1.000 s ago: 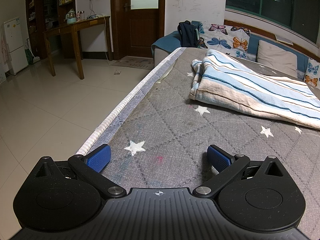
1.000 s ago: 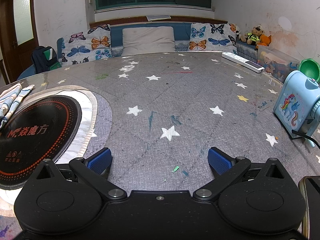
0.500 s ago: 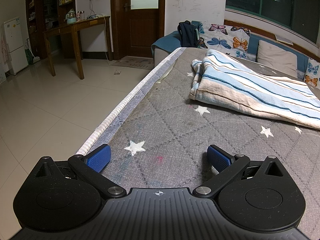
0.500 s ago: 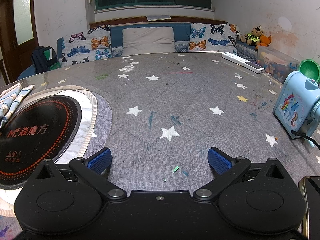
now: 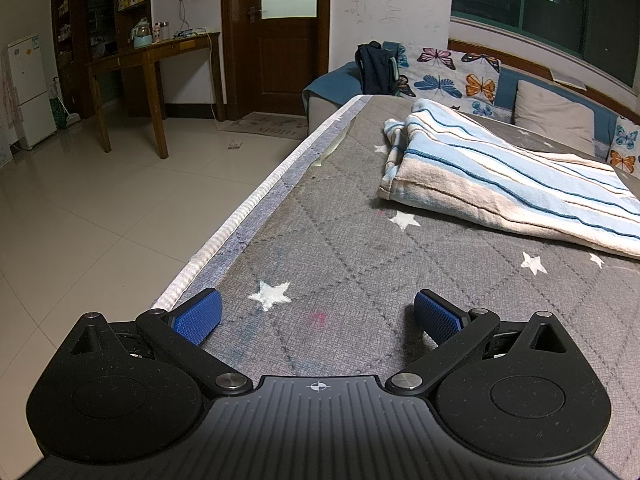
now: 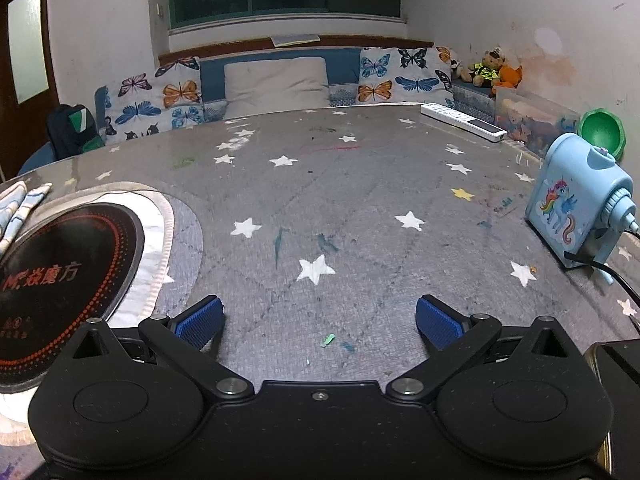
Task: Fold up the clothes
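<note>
A striped blue, white and beige garment (image 5: 508, 178) lies loosely folded on the grey star-patterned table (image 5: 340, 240), ahead and to the right in the left wrist view. My left gripper (image 5: 316, 316) rests low over the table near its left edge, open and holding nothing, well short of the garment. In the right wrist view only a corner of the garment (image 6: 20, 206) shows at the far left. My right gripper (image 6: 318, 318) is open over bare tabletop, far from the cloth.
A round black induction plate (image 6: 60, 276) on a pale mat sits at the left. A blue pony-print sharpener (image 6: 576, 208) with a cable, a white remote (image 6: 464, 122) and a green bowl (image 6: 602, 132) stand at the right. Butterfly cushions (image 6: 276, 84) line the far side.
</note>
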{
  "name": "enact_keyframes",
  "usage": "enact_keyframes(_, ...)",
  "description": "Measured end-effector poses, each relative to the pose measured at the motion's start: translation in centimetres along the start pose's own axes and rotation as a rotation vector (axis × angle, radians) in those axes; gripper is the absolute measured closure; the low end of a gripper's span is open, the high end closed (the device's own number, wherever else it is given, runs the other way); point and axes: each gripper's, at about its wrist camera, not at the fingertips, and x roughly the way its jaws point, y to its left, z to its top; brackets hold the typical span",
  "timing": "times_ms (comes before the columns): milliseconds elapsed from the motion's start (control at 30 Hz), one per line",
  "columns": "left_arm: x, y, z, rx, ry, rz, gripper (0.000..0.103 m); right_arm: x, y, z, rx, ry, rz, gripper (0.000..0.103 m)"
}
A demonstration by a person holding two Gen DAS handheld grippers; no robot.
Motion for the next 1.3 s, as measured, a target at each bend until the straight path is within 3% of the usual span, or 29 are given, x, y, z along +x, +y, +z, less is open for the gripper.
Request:
enact_keyframes(400, -0.01, -0.13, 0.01, 0.0, 0.0, 0.0, 0.0, 0.17, 0.32, 0.08, -0.006, -0.007, -0.007, 0.005)
enact_keyframes(1300, 0.03, -0.05, 0.0, 0.0, 0.0, 0.0, 0.0, 0.41, 0.25, 0.17, -0.007, 0.008, 0.013, 0.0)
